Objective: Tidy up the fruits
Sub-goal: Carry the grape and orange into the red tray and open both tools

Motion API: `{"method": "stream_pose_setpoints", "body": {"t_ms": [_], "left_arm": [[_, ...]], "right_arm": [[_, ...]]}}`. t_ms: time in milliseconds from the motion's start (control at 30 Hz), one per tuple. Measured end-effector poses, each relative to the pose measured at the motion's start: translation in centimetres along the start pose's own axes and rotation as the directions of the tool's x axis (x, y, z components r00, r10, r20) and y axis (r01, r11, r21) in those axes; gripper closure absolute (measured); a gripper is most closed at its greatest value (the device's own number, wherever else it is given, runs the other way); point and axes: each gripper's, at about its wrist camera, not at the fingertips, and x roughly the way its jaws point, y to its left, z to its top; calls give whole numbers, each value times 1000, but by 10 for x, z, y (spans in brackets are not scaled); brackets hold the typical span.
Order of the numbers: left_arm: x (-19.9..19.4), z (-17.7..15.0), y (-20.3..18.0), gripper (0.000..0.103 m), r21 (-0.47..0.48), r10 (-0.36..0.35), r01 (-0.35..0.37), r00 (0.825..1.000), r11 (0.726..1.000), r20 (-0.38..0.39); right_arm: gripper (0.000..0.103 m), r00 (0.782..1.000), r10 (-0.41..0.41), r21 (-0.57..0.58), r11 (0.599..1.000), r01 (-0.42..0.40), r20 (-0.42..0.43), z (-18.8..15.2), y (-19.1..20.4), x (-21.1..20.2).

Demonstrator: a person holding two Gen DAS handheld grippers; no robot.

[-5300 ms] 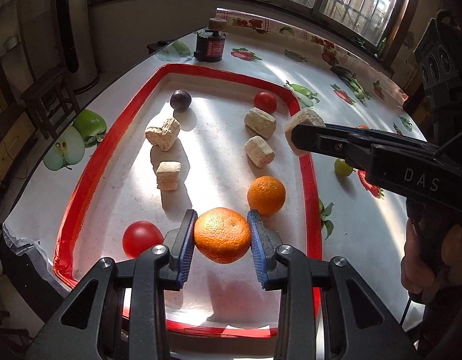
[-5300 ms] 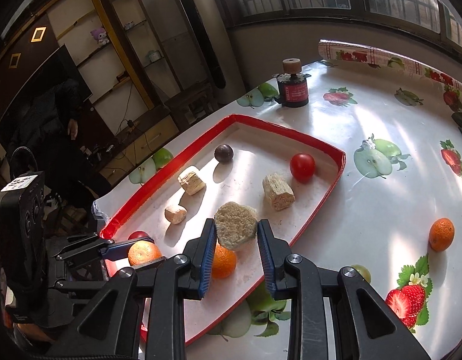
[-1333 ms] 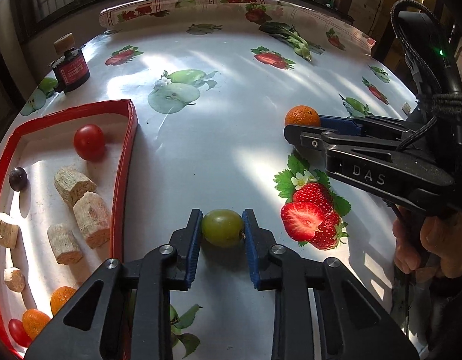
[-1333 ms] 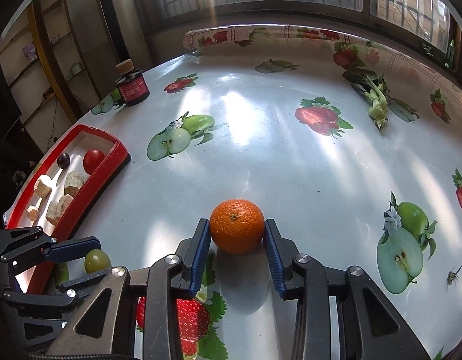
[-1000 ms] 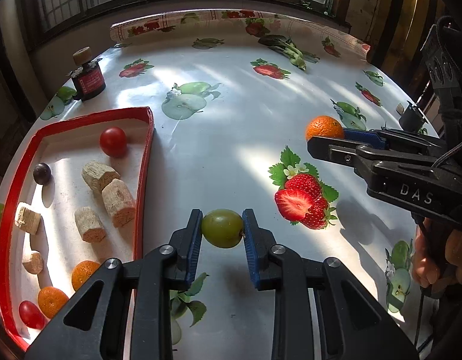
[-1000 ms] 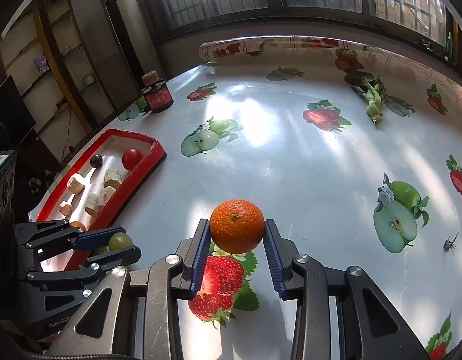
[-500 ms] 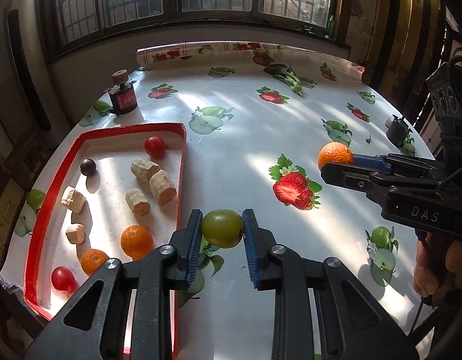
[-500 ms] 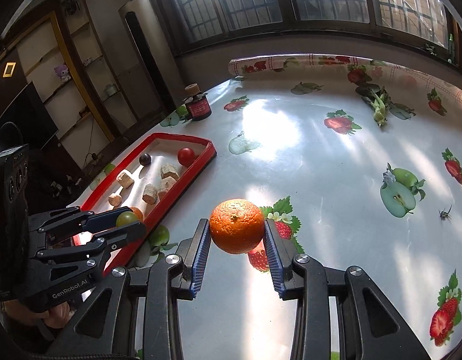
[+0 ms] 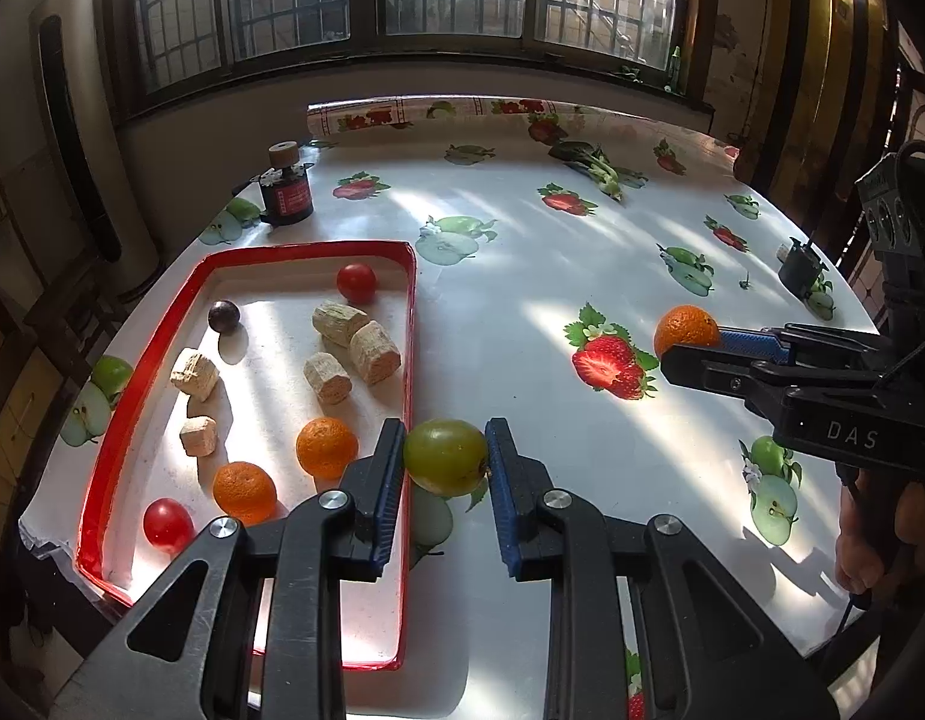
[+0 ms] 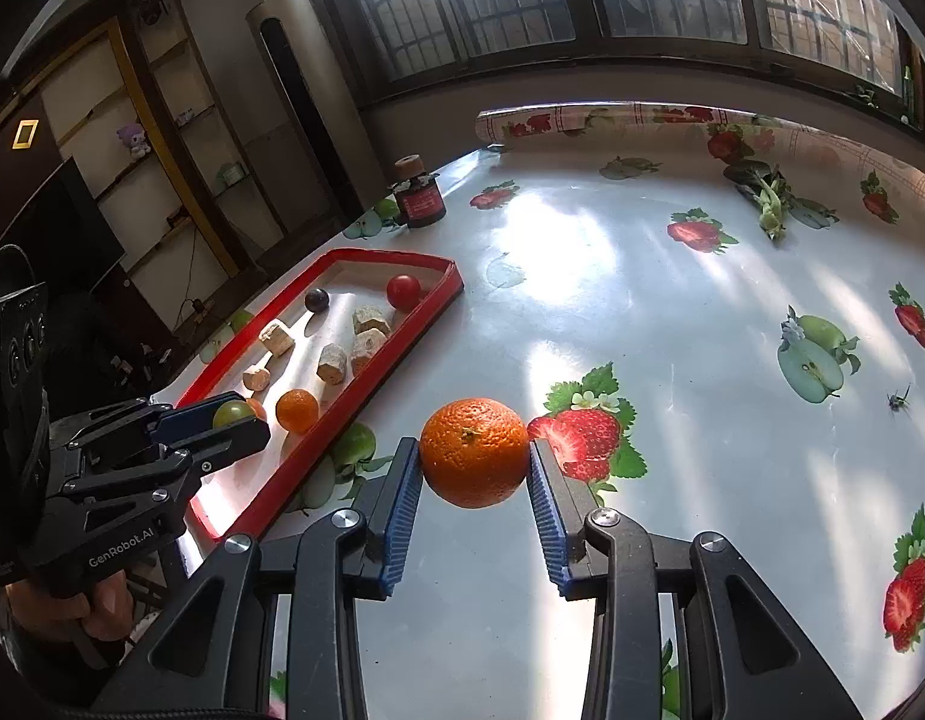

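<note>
Grippers (image 9: 444, 457) (image 10: 473, 453) have risen, clamping green fruit (image 9: 445, 456) and orange (image 10: 474, 452).

A dark jar (image 9: 288, 197) with a cork stopper (red label) stands at the far left of the fruit-print tablecloth (image 9: 522, 276); a small black pot (image 9: 799, 270) sits far right.

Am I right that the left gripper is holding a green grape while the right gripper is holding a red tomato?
Not quite: the right gripper holds an orange, not a tomato, as the right wrist view shows. The left gripper does hold the green grape.
</note>
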Motion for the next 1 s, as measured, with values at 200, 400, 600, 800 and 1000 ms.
{"method": "stream_pose_setpoints", "body": {"t_ms": [200, 400, 600, 800, 1000], "left_arm": [[-5, -4, 8, 79, -9, 19, -19, 1000, 1000, 12], [-10, -5, 16, 79, -16, 42, -41, 999, 999, 26], [-11, -6, 23, 79, -25, 48, -47, 998, 999, 32], [-11, -7, 30, 79, -34, 52, -51, 998, 998, 34], [-8, -8, 40, 79, -50, 60, -58, 998, 997, 29]], "right_arm": [[67, 1000, 5, -16, 1000, -5, -7, -1, 10, 4], [67, 1000, 11, -32, 999, -12, -19, 1, 20, 10], [67, 999, 17, -48, 999, -18, -29, 2, 30, 15], [67, 999, 22, -65, 998, -25, -36, 4, 38, 21], [67, 998, 31, -75, 997, -35, -47, 8, 45, 29]]}}
